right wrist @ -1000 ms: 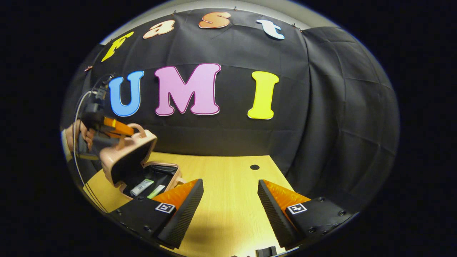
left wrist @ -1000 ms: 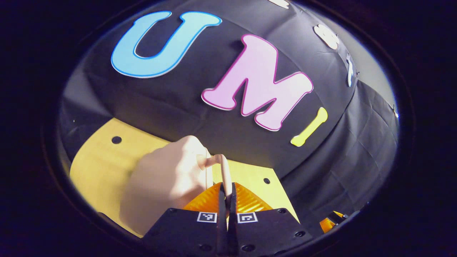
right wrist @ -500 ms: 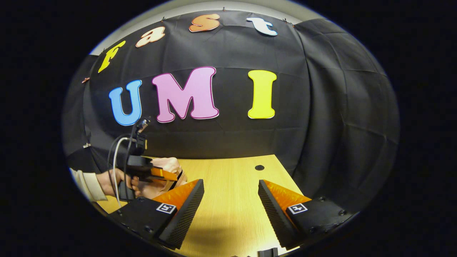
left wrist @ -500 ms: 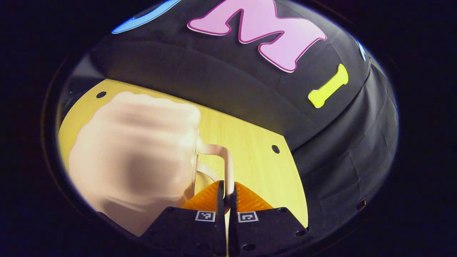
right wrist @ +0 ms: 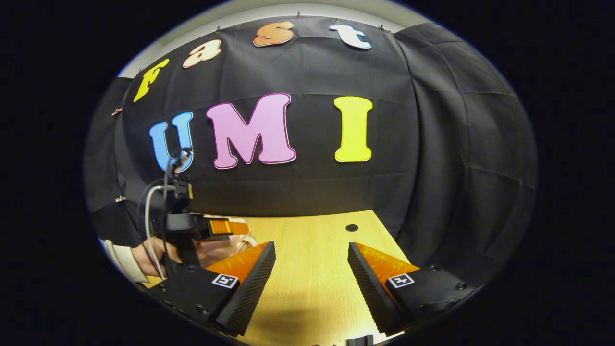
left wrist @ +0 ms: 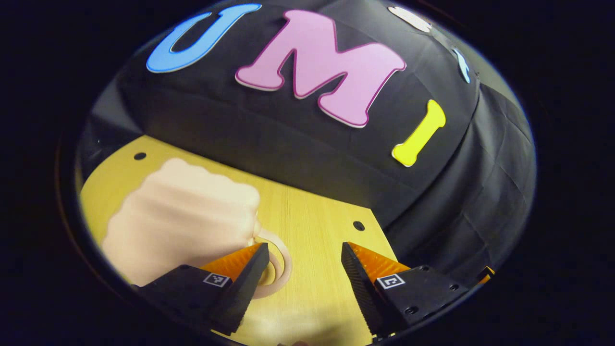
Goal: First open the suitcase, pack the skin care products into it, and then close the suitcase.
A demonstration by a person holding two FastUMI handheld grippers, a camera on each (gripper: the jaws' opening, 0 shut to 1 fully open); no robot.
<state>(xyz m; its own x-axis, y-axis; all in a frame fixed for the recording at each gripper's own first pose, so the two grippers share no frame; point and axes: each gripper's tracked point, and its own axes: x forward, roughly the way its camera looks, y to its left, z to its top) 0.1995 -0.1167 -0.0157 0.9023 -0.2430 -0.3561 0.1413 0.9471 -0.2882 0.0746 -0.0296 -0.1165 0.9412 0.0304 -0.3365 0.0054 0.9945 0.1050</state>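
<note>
The pale pink suitcase (left wrist: 182,216) lies with its lid down on the wooden table (left wrist: 312,211), left of centre in the left gripper view. Its looped handle (left wrist: 283,259) rests flat on the table beside the left finger. My left gripper (left wrist: 303,257) is open just right of the case, with only the table between its fingers. In the right gripper view, my right gripper (right wrist: 311,254) stands open over bare table (right wrist: 307,230). Farther left there, a hand (right wrist: 144,254) holds the left gripper (right wrist: 214,226) above the suitcase (right wrist: 218,250). The skin care products are hidden.
The table has round holes (left wrist: 358,225) (left wrist: 140,155) near its back corners, one of them also in the right gripper view (right wrist: 351,227). The black cloth wall rises right behind the table and wraps round its right side. A cable (right wrist: 149,211) hangs from the left gripper.
The suitcase lid has swung down from open to shut. My left gripper, shut on the handle before, has let go and opened; the handle now lies flat. The right gripper has barely moved.
</note>
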